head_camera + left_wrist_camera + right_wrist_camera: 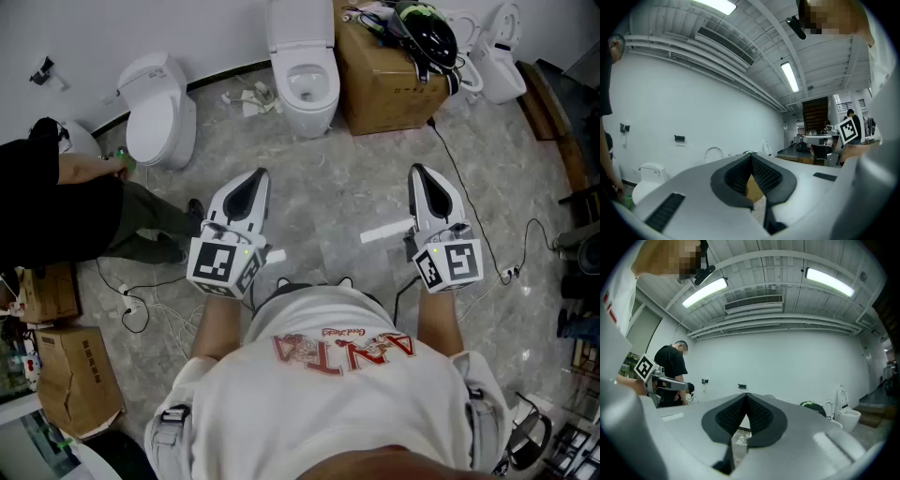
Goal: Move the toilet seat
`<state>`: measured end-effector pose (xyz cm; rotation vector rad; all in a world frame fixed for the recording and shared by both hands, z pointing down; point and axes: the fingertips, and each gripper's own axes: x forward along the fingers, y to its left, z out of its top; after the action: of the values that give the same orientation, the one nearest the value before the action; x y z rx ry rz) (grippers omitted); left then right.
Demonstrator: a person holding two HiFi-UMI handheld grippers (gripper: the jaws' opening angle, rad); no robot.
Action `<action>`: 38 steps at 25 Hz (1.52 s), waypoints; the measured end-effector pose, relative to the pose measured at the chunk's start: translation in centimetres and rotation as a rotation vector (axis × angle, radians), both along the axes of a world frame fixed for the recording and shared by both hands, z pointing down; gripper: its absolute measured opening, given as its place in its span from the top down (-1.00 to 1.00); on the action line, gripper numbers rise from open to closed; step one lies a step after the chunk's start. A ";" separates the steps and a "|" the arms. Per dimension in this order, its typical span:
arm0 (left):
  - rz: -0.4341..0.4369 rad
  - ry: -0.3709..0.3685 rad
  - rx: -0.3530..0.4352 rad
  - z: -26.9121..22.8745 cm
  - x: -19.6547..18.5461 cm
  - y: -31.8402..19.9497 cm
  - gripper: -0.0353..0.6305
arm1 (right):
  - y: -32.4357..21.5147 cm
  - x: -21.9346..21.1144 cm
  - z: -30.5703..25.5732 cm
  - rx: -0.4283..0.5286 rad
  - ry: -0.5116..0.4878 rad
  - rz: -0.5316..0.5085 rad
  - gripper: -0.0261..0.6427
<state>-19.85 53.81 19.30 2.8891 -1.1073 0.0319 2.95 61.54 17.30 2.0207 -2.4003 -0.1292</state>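
Three white toilets stand along the far wall. One with a closed lid (159, 108) is at the left, one with an open bowl (305, 84) in the middle, and one with a raised seat (497, 56) at the far right. My left gripper (260, 175) and right gripper (418, 171) are held side by side over the marble floor, pointing at the wall and well short of the toilets. Both are shut with nothing between the jaws, as the left gripper view (751, 157) and right gripper view (746, 395) also show. The raised-seat toilet (843, 413) appears at the right.
A cardboard box (384, 80) carrying a black helmet (427, 33) stands right of the middle toilet. A person in black (56, 197) crouches at the left. Cables (141, 305) and a white strip (386, 232) lie on the floor. More boxes (75, 375) sit at lower left.
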 end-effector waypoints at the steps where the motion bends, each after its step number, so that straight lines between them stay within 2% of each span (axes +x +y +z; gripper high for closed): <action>1: 0.001 0.000 0.000 0.0 -0.1 0.1 0.87 | 0.0 -0.2 0.0 -0.001 0.001 -0.001 0.92; 11: 0.018 0.009 -0.006 0.1 -0.6 -0.3 0.87 | -0.2 -1.1 0.2 -0.013 0.005 0.000 0.92; 16: 0.027 0.019 -0.005 0.2 -1.5 -0.4 0.87 | -0.2 -2.3 -0.2 0.008 -0.060 -0.038 0.92; 19: 0.048 0.032 -0.018 0.3 -2.4 -0.4 0.87 | -0.4 -3.6 -0.4 0.016 -0.067 -0.048 0.92; 30: 0.085 0.063 -0.104 3.6 -8.4 -1.7 0.87 | -1.9 -12.0 2.3 -0.068 -0.012 -0.090 0.92; 38: 0.091 0.035 -0.113 4.7 -8.3 -4.9 0.87 | -6.5 -11.9 3.7 -0.108 -0.033 -0.121 0.92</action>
<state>-28.11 48.89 24.04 2.8261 -0.9363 0.0456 -8.97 55.02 21.00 1.8482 -2.4900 0.0328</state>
